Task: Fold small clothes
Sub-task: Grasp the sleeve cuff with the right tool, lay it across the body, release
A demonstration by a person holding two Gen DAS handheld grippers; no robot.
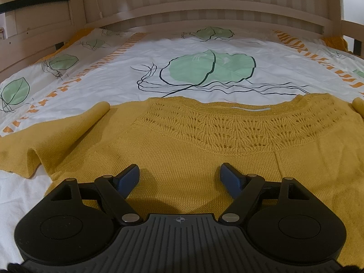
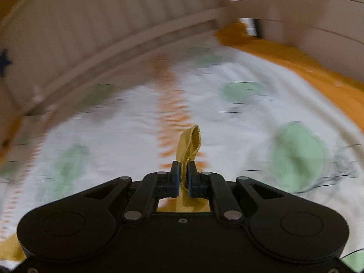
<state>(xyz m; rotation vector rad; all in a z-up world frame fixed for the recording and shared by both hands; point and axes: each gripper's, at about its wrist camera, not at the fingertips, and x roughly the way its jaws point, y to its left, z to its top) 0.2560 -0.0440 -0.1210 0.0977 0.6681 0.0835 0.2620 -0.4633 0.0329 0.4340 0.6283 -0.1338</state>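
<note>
A mustard-yellow knit sweater (image 1: 182,141) with a lace yoke lies flat on the bed, neckline away from me. Its left sleeve (image 1: 68,132) lies spread to the left, its cuff end rolled. My left gripper (image 1: 179,173) is open and hovers over the sweater's body, holding nothing. My right gripper (image 2: 183,173) is shut on a strip of the yellow knit (image 2: 190,143), which sticks up between the pads; the right wrist view is motion-blurred. At the right edge of the left wrist view a rolled yellow cuff (image 1: 358,104) shows.
The bed has a white cover (image 1: 193,45) printed with green leaves and orange stripes. A wooden slatted headboard (image 1: 182,2) rises behind it, and wooden rails (image 2: 307,25) border the sides.
</note>
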